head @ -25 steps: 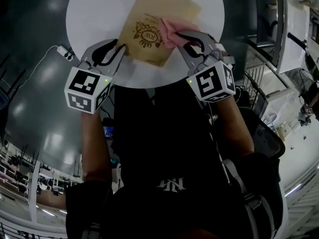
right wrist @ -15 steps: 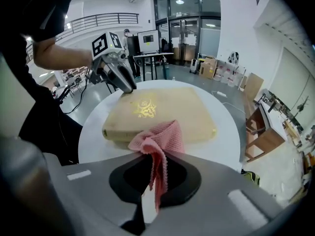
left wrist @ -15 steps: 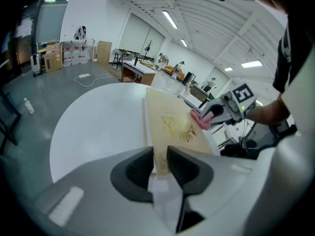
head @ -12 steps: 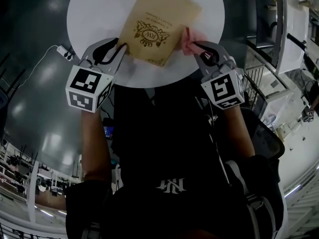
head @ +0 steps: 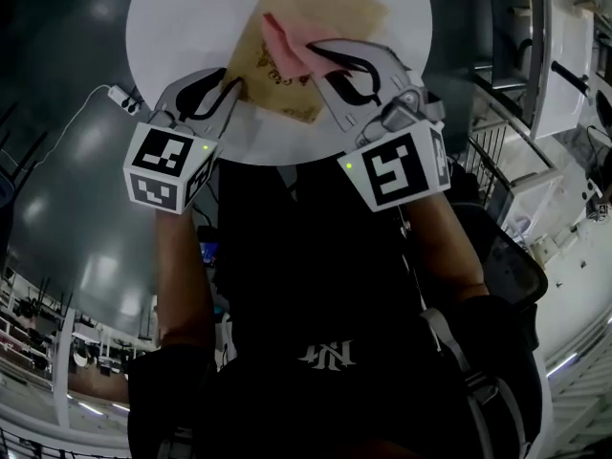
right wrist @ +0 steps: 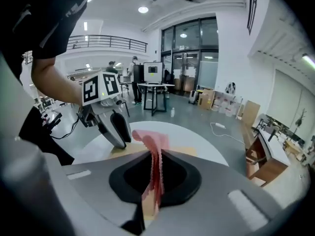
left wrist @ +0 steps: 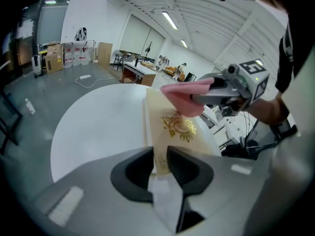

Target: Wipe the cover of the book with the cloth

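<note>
As right gripper pinches cloth, book lies beneath.

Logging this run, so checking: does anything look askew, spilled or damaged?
Nothing stands out. The book lies slantwise on the table, one corner clamped in the left gripper; the right gripper holds the cloth over its cover.

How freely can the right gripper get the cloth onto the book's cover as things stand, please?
Probably yes: the right gripper, shut on the cloth, hangs right over the book; nothing else lies on the cover, and the left gripper clamps only its near edge.
</note>
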`<state>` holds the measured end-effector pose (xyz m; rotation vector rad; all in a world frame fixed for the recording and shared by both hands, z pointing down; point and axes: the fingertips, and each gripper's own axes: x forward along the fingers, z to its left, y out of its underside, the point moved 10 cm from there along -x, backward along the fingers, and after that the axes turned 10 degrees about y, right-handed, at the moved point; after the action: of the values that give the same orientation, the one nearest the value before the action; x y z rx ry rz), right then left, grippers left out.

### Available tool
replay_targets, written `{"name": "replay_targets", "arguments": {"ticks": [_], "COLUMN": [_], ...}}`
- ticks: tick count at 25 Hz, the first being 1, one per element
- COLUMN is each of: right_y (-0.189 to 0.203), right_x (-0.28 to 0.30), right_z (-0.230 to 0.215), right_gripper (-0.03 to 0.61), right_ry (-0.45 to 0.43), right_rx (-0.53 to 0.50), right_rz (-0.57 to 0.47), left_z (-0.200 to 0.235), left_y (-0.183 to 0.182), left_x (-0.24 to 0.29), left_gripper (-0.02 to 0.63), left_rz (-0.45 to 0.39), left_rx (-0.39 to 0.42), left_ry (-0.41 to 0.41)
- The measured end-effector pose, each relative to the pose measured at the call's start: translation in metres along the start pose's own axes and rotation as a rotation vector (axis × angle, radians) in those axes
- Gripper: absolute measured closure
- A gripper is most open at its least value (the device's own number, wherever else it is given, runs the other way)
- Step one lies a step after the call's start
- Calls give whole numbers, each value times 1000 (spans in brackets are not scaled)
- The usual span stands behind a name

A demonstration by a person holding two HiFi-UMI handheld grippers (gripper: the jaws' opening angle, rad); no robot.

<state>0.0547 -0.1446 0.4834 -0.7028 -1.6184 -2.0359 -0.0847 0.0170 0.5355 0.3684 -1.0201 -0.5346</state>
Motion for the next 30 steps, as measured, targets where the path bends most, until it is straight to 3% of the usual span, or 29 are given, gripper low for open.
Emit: {"name": "replay_targets", "arguments": {"ticks": [4, 7, 15, 30], "right_y": [-7, -5, -2, 46], "right_x": [46, 66, 67, 7], "right_z": [26, 38, 40, 29], "right_gripper": [566, 566, 568, 568], "right_ry": [-62, -101, -119, -88], "right_rx": [-139, -173, -154, -73], "right_rz": [-2, 30, 52, 137], "left_z": [1, 1, 0, 0], "left_y": [2, 2, 3, 0], "left_x": [0, 1, 0, -1], "left_gripper": [525, 525, 525, 525], "left_rz": [-6, -9, -15, -3], "left_rx": [-4, -3, -2, -2], "left_ry": [-4, -7, -8, 9]}}
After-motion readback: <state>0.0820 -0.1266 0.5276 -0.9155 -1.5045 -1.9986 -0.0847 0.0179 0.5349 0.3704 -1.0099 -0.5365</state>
